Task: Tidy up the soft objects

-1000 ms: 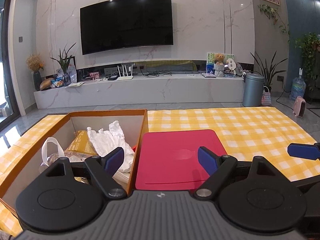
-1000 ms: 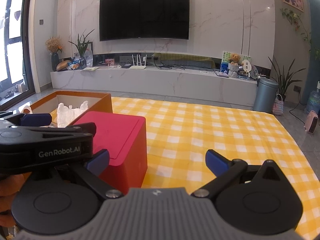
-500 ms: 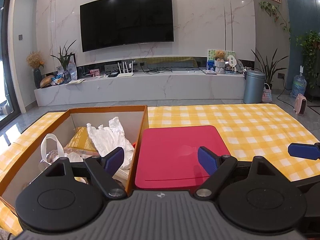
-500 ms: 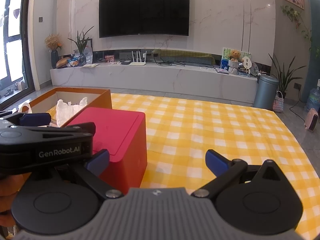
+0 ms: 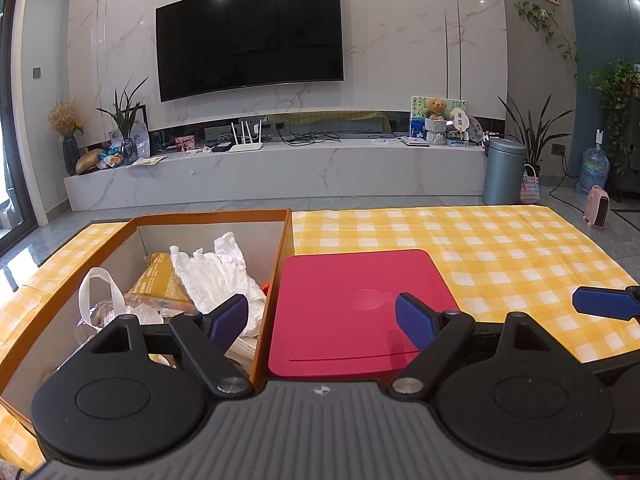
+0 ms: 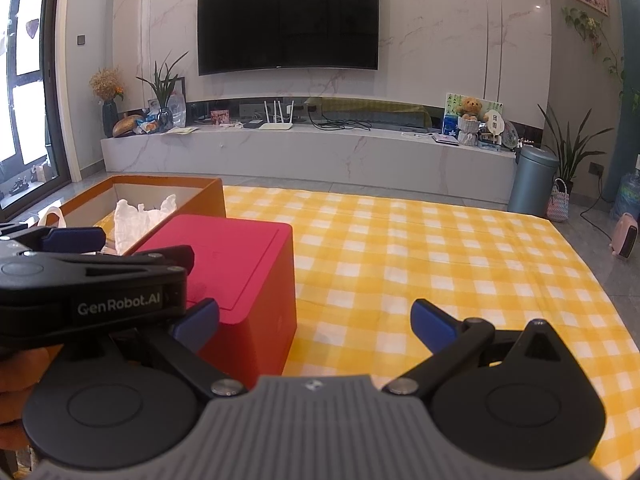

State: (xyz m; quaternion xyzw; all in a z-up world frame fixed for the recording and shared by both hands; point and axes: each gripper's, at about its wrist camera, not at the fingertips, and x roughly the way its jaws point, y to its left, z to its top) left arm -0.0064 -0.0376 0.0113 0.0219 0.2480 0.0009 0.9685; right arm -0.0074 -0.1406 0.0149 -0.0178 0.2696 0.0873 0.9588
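An open orange cardboard box (image 5: 285, 240) stands at the left of the table, holding a crumpled white plastic bag (image 5: 216, 276), a yellow packet (image 5: 158, 284) and a clear bag with white handles (image 5: 96, 292). Beside it on the right sits a closed red box (image 5: 356, 300). My left gripper (image 5: 322, 316) is open and empty, hovering above the seam between the two boxes. My right gripper (image 6: 316, 322) is open and empty too, to the right of the red box (image 6: 240, 264), over the tablecloth. The orange box (image 6: 208, 200) and white bag (image 6: 132, 220) show at left.
A yellow checked tablecloth (image 6: 420, 256) covers the table, bare on the right half. The left gripper's body (image 6: 92, 280) fills the left of the right wrist view; a right fingertip (image 5: 600, 302) pokes into the left wrist view. Beyond are a TV wall, low cabinet and grey bin (image 5: 502, 170).
Both views have shifted slightly, as if the grippers tilted or rose a little. The boxes and bags have not moved, and both grippers stay open.
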